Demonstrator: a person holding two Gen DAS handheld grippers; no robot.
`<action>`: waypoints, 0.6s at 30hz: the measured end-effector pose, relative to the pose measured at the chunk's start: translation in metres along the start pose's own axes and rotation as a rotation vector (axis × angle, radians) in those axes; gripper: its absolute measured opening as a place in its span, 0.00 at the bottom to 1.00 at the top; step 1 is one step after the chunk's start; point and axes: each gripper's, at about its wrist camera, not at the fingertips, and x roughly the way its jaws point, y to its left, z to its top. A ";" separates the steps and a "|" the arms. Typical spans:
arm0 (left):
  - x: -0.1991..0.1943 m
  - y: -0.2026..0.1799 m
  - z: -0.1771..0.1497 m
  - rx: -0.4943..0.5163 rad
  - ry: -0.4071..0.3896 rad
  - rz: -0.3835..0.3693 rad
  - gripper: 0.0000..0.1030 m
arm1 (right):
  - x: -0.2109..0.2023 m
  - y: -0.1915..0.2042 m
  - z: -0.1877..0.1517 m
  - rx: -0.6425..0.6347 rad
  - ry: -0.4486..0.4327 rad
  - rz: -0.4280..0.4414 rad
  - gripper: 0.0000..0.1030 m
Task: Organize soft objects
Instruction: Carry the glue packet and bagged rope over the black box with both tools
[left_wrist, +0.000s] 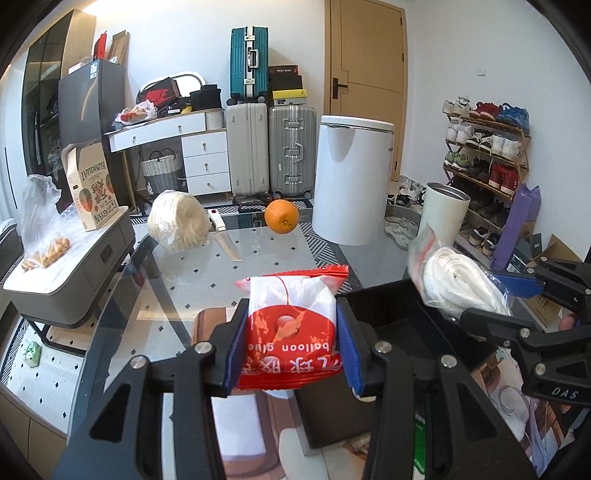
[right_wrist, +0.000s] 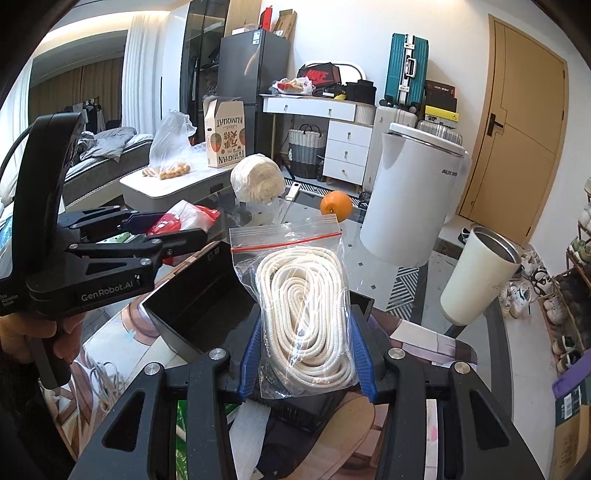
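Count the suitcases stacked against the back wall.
3: a teal suitcase on top, a white suitcase below it, and a silver suitcase beside the white one. Others may be hidden behind.

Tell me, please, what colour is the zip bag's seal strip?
Red, on the zip bag; right wrist view shows it best.

The glue pack has its sides hidden by the left gripper pads, and its bottom print is cut off. The box floor is too dark to see, and the rope bag hides its right wall. Shoes right of the cup are too small to tell apart.
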 end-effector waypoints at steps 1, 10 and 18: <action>0.003 -0.001 0.001 0.002 0.002 -0.003 0.42 | 0.003 -0.001 0.001 -0.001 0.003 0.003 0.43; 0.019 0.000 0.002 0.011 0.012 -0.010 0.42 | 0.029 -0.004 0.002 -0.006 0.044 0.024 0.43; 0.024 -0.003 -0.002 0.038 0.023 -0.020 0.42 | 0.045 0.005 0.002 -0.065 0.086 0.050 0.43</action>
